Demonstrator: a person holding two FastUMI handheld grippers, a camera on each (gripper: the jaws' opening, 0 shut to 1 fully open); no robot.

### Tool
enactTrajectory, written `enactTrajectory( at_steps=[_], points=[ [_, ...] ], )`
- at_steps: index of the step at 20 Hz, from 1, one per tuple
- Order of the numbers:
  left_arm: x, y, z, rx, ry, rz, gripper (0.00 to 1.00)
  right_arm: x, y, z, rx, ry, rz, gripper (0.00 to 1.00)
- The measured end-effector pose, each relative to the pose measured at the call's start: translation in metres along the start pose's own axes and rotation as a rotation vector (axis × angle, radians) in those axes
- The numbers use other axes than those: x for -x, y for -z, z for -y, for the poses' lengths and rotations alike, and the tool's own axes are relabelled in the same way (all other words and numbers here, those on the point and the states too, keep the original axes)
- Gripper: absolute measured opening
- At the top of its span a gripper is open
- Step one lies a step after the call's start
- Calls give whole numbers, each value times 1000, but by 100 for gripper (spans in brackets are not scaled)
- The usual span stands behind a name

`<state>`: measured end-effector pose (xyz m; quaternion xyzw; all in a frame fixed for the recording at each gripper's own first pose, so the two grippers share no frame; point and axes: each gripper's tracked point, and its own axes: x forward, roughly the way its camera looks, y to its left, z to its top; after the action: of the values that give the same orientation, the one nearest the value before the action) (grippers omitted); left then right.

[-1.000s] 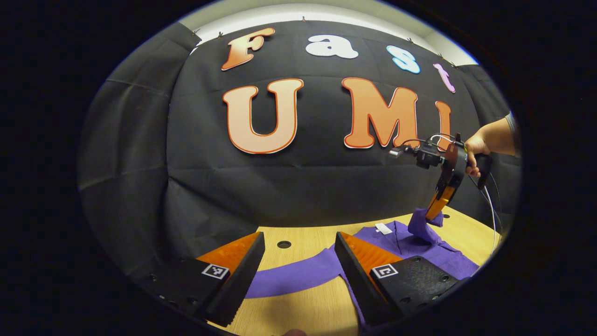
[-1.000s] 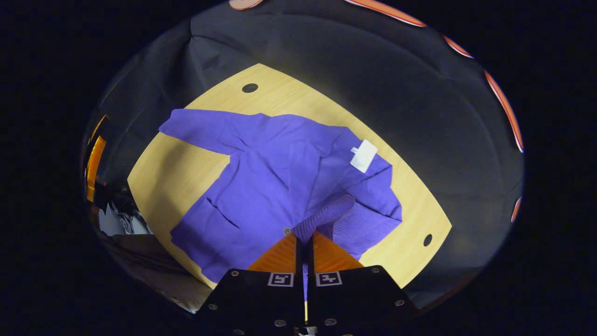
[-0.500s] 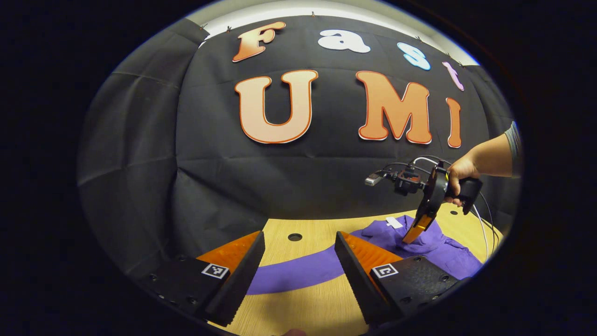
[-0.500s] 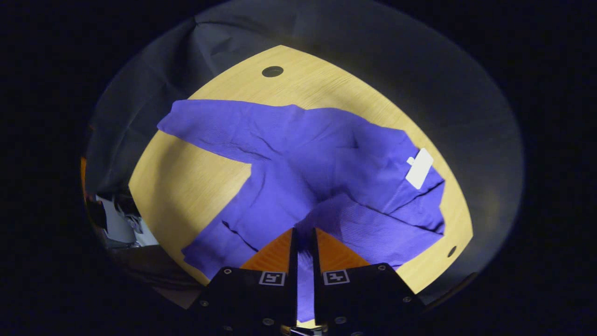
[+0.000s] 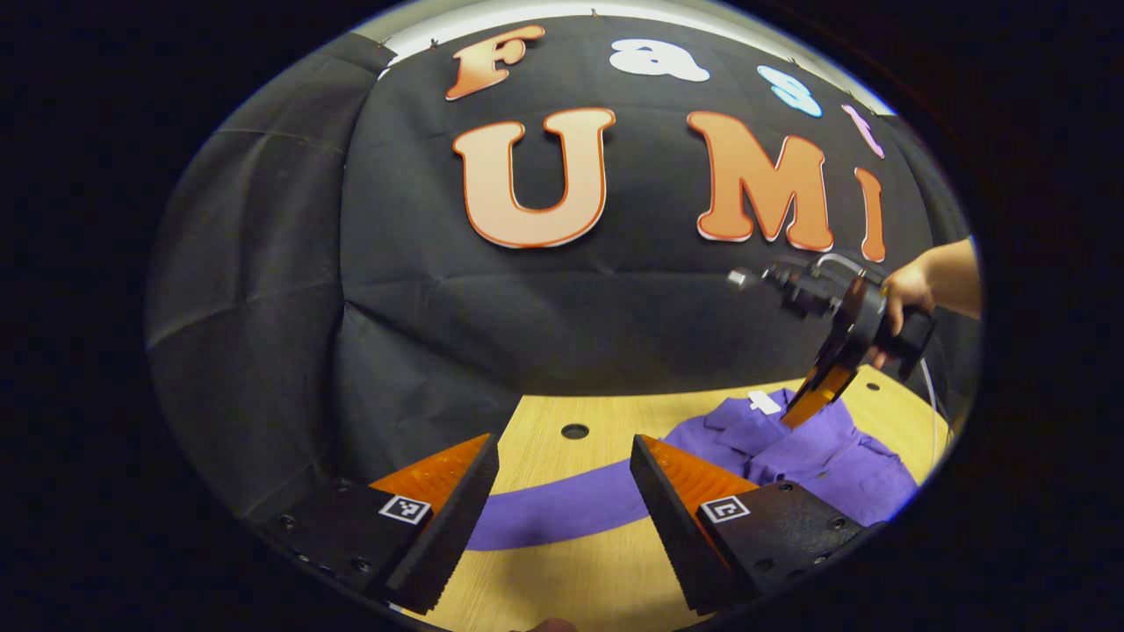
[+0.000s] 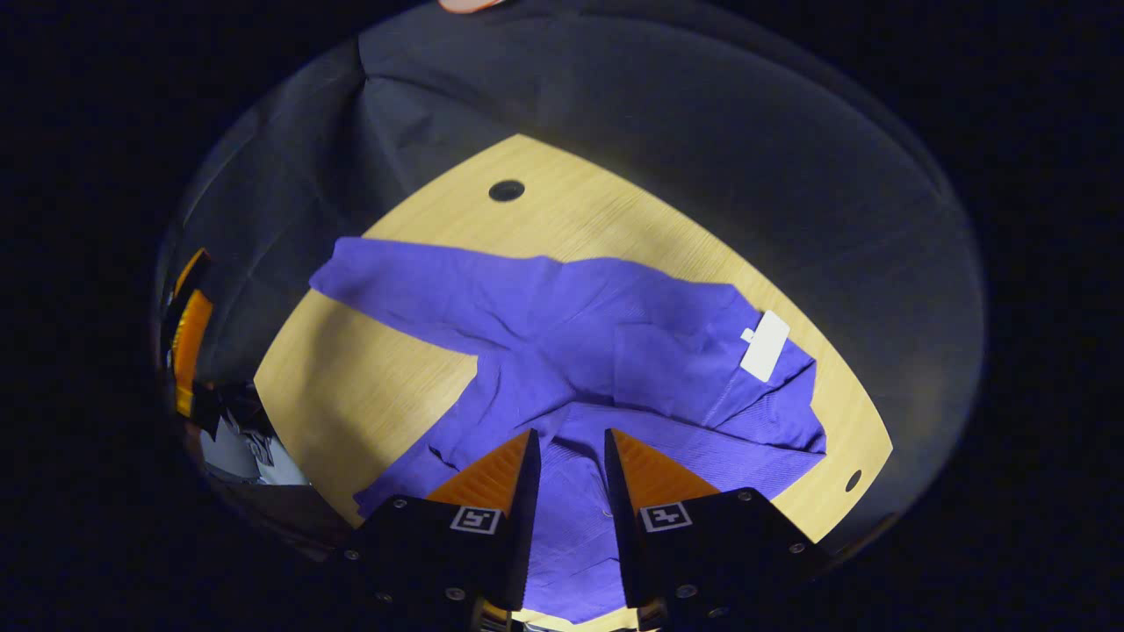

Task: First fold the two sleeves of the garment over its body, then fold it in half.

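Behind everything hangs the booth's black cloth wall (image 5: 263,263), creased and pinned along its top edge, wrapping round the back of a pale wooden tabletop (image 6: 369,386). That tabletop has small round holes in it: one (image 6: 507,190) beyond the garment toward the wall, another (image 6: 853,480) close to the garment's collar end.

The purple garment (image 6: 615,342) lies flat on the tabletop, taking up most of its middle. One sleeve (image 6: 395,285) stretches straight out from the garment's body over bare wood, toward the first hole. The other sleeve (image 6: 702,448) lies folded across the garment's body. A white tag (image 6: 764,345) sits at the neck of the garment.

In the left gripper view a person's hand (image 5: 904,294) holds the right gripper (image 5: 803,408) above the garment, tilted down with its tip just over the cloth near the tag. In the right gripper view its jaws stand a little apart, with the folded sleeve showing in the gap and nothing pinched between them.

The left gripper (image 5: 562,491) is held low beside the garment, over the outstretched sleeve, its jaws spread wide and gripping nothing.
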<state>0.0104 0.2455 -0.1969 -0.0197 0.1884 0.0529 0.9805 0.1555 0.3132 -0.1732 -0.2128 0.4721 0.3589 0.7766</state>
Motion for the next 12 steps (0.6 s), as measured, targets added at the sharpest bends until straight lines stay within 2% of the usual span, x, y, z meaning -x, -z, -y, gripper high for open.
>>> enactTrajectory(
  at_steps=[3,4,5,6,9,12],
  points=[
    [-21,24,-21,-16,-32,-63,96,36,-2,19,-42,31,110,49],
    [-27,33,-28,-23,-44,-88,96,49,-3,25,-56,47,142,55],
    [-34,43,-37,-30,-58,-117,96,63,-1,30,-68,60,178,51],
    [-39,52,-43,-42,-70,-141,96,77,0,36,-78,81,208,65],
    [-56,63,-60,-95,-89,-166,96,115,7,47,-95,138,296,75],
    [-75,76,-64,-152,-58,-204,96,152,14,52,-111,196,373,89]
  ],
)
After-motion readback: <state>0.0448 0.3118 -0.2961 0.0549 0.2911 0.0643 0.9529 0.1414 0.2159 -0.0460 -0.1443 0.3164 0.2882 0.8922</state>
